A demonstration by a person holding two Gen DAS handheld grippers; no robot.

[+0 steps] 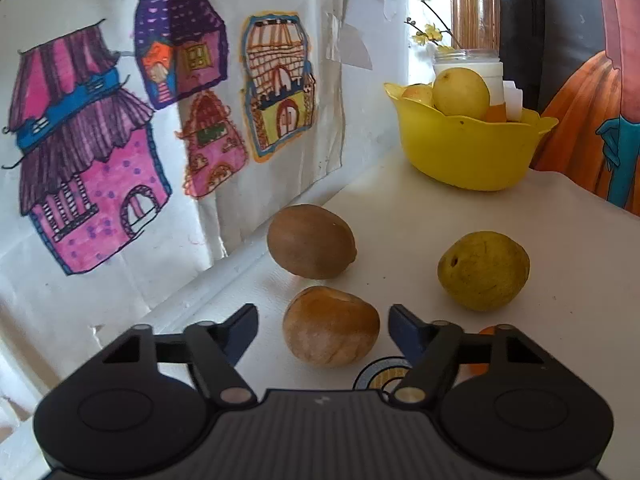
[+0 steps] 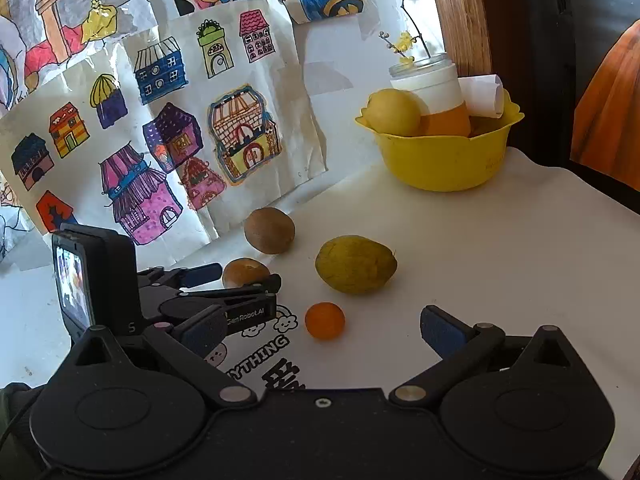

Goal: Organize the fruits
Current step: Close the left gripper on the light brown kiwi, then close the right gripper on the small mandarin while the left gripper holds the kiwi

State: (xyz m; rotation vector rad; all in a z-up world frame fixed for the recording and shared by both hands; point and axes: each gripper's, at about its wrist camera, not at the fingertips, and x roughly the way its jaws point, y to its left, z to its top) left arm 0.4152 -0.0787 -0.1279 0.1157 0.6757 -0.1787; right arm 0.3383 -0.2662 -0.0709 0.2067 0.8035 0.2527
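The left gripper (image 1: 322, 330) straddles a tan fruit (image 1: 331, 326), pads not yet touching; the right gripper (image 2: 320, 328) gapes empty. The bowl (image 1: 466, 148) holds some fruit; four remain short of it.

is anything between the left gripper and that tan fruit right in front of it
Nothing visible. The tan fruit already sits between the left gripper fingers, with a gap showing on each side, on the white table.
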